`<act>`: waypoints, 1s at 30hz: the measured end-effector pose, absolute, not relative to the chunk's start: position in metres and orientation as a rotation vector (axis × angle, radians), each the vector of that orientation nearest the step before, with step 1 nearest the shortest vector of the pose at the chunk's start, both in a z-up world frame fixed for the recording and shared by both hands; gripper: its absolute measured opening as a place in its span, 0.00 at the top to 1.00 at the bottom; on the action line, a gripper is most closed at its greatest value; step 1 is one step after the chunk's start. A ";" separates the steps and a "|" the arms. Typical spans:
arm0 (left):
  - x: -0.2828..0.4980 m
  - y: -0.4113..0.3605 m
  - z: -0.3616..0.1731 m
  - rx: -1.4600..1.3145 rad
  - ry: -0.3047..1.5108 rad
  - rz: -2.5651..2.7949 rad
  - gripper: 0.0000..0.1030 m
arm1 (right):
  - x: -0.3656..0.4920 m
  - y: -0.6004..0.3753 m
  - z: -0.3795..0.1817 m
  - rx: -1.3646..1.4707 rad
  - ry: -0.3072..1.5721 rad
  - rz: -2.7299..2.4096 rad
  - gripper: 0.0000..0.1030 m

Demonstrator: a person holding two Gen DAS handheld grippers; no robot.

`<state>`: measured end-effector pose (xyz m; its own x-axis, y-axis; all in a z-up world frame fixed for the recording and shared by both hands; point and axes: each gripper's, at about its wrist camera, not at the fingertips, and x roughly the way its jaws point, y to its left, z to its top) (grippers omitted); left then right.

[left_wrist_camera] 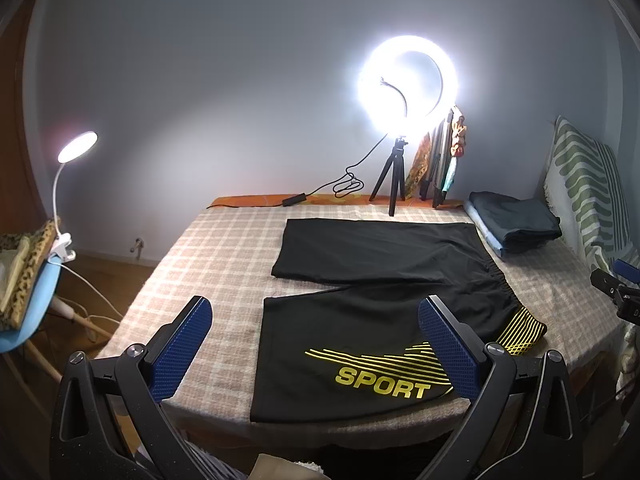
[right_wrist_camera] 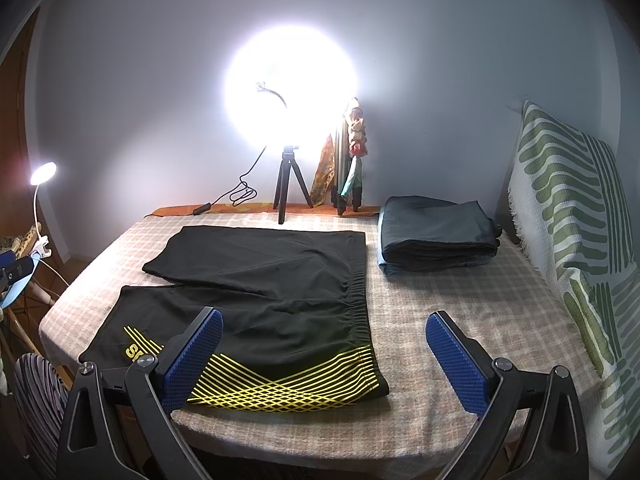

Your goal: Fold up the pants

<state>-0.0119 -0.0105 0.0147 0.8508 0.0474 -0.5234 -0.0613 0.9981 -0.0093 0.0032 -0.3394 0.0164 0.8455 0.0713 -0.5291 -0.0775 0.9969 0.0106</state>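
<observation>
Left wrist view: left gripper (left_wrist_camera: 316, 350) spread wide, nothing between its blue, diamond-knurled pads (left_wrist_camera: 182, 350); black angular arms, round metal pivot screws. Black shorts (left_wrist_camera: 372, 276) lie flat and unfolded on the bed (left_wrist_camera: 224, 248), both legs pointing left, waistband to the right. Fabric smooth, matte, a few soft creases. Yellow "SPORT" print and thin yellow stripes on the near leg; gathered elastic waist. Bedcover is a beige-and-white check, nubby weave. Folded stack of dark clothes (left_wrist_camera: 516, 228) sits at the far right corner, apart from the shorts. Glaring ring light (left_wrist_camera: 408, 80) on a small black tripod at the far edge, cable coiled beside it. Clip-on desk lamp (left_wrist_camera: 76, 148) with a round head, clamped to a pale blue chair (left_wrist_camera: 36, 312) at left. Part of the right gripper (left_wrist_camera: 618, 292) shows at the right edge.

Right wrist view: right gripper (right_wrist_camera: 324, 354) also released, pads wide apart, empty, hovering over the near edge of the bed. Its left pad overlaps the sight of the shorts' criss-crossed yellow hem. Green-and-white patterned throw (right_wrist_camera: 568, 216), fringed, draped upright at right. Plain grey wall; wooden floor at left.
</observation>
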 end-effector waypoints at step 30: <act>-0.009 -0.013 0.012 -0.003 0.554 0.059 0.00 | 0.005 -0.337 0.010 -0.014 0.558 0.091 0.00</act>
<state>-0.0091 -0.0131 0.0121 0.8490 0.0553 -0.5254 -0.0567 0.9983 0.0134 0.0054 -0.3374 0.0103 0.8443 0.0820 -0.5296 -0.0896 0.9959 0.0115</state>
